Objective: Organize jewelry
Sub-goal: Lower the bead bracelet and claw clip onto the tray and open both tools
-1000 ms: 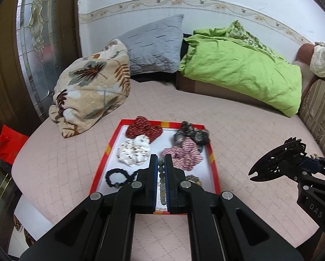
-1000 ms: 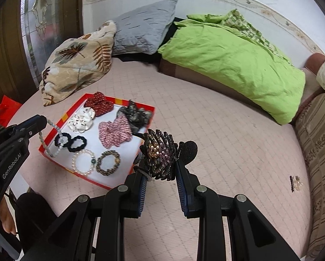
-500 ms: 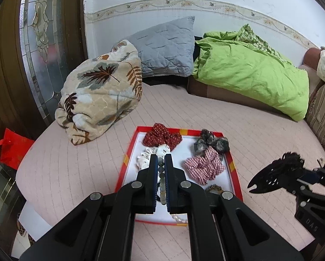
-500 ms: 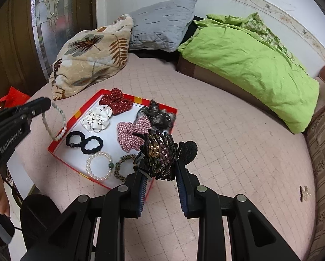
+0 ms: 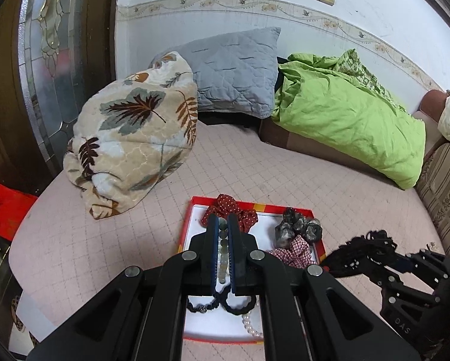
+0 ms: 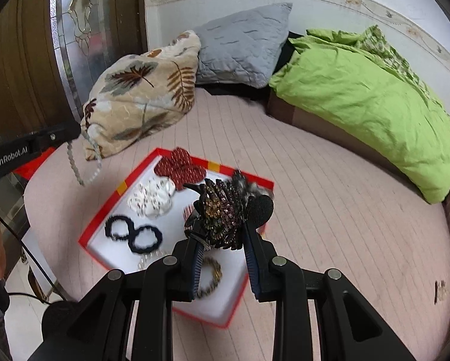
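A red-rimmed white tray lies on the pink bed and holds scrunchies, black hair ties and bead bracelets. My left gripper is shut on a pale bead bracelet, held above the tray; in the right wrist view the bracelet hangs from the left gripper left of the tray. My right gripper is shut on a dark jewelled hair claw above the tray's right side; in the left wrist view the right gripper sits right of the tray.
A leaf-print pillow, a grey pillow and a green duvet lie at the back of the bed. A small hair clip lies on the bed at the right. A red bag sits off the bed's left edge.
Both grippers have moved closer over the tray, each still holding its item. The bracelet swings from the left gripper.
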Tool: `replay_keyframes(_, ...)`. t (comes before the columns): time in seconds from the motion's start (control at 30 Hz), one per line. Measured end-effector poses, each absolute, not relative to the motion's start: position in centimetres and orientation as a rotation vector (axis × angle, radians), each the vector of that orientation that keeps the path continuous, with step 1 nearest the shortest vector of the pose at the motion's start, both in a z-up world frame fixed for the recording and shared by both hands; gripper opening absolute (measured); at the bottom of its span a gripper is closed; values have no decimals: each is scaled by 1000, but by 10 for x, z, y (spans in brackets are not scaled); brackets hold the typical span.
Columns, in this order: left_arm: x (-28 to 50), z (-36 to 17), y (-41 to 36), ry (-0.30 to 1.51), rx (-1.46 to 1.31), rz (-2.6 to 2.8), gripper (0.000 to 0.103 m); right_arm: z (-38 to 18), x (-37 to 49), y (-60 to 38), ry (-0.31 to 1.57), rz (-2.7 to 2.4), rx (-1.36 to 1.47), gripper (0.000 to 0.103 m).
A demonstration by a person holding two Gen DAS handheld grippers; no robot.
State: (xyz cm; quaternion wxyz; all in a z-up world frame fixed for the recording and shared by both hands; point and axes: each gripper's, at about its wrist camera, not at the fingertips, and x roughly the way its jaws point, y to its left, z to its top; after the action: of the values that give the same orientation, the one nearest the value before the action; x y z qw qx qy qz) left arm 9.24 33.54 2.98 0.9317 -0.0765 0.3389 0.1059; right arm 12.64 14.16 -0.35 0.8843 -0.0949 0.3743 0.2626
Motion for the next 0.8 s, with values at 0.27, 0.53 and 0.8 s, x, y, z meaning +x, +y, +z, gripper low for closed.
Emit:
replay_keyframes(0.27, 111, 20, 353, 734, -204, 161, 5, -7, 155, 170, 781, 634, -135, 28)
replay_keyframes(0.53, 106, -10, 343, 774, -211, 138, 5, -26, 174, 194, 800, 677, -132, 28)
replay_keyframes(0.8, 96, -43, 318, 808, -173, 117, 5, -52, 191, 206, 833, 691, -101, 28)
